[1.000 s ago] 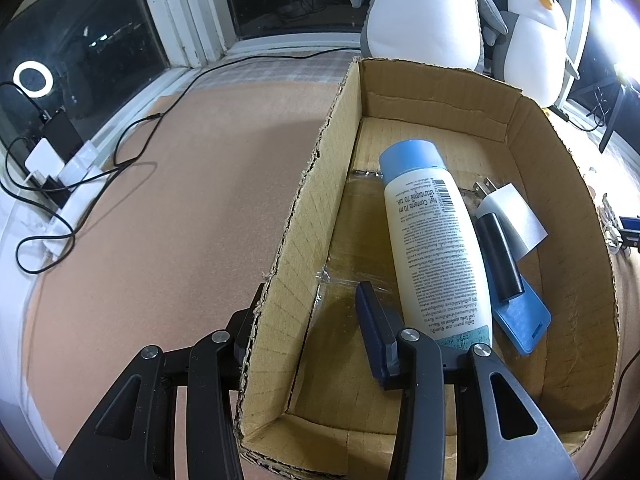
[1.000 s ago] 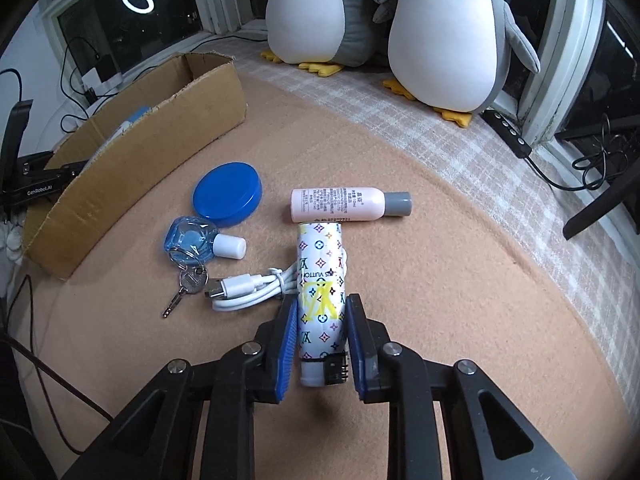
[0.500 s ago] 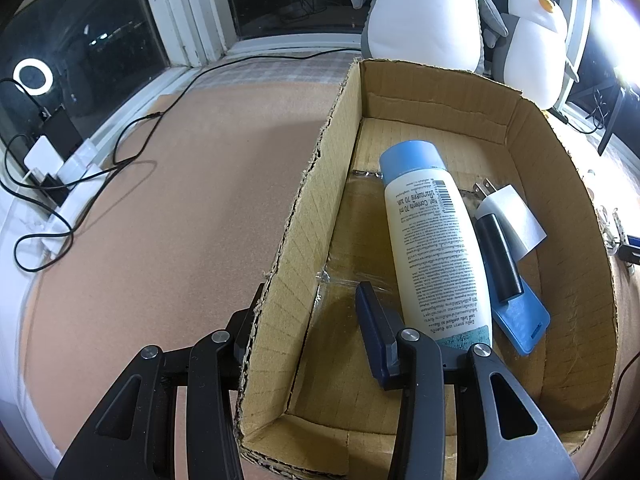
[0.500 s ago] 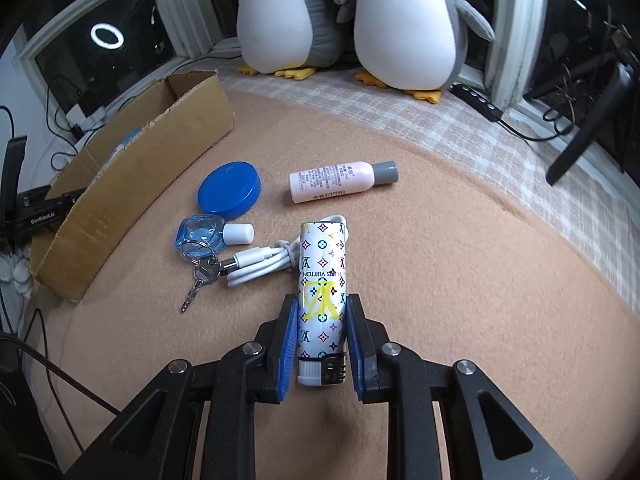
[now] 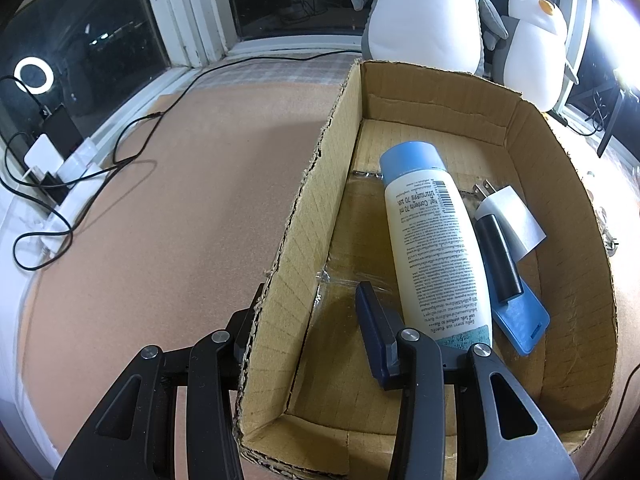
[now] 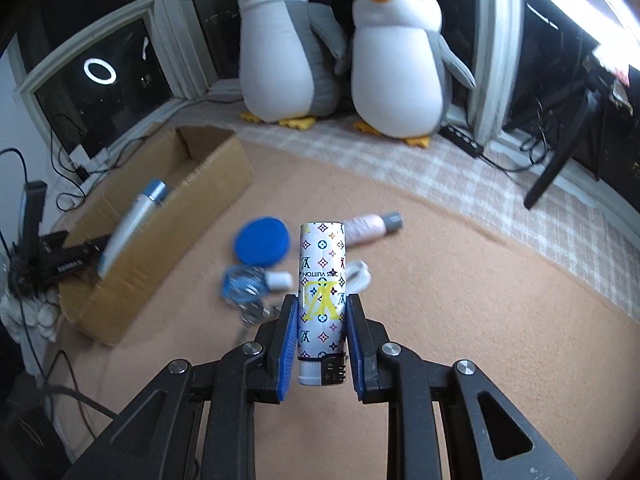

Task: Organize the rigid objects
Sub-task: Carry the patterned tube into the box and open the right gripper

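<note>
My right gripper (image 6: 320, 340) is shut on a white lighter with a coloured monogram print (image 6: 322, 292) and holds it up above the tan mat. My left gripper (image 5: 308, 328) is open and straddles the near left wall of the cardboard box (image 5: 296, 232); one finger is inside, one outside. In the box lie a white bottle with a blue cap (image 5: 436, 248), a white plug adapter (image 5: 506, 212), a black cylinder (image 5: 498, 256) and a flat blue piece (image 5: 520, 320). The box also shows at the left in the right wrist view (image 6: 132, 264).
On the mat under the lighter lie a blue round lid (image 6: 262, 240), a pink bottle with a grey cap (image 6: 370, 226), a small blue bottle with keys (image 6: 248, 284) and a white cable (image 6: 360, 276). Two plush penguins (image 6: 340, 52) stand at the window. Cables and chargers (image 5: 52, 160) lie left.
My right gripper has lifted the lighter off the mat and tilted upward, so the view now reaches the penguins. My left gripper has stayed on the box wall.
</note>
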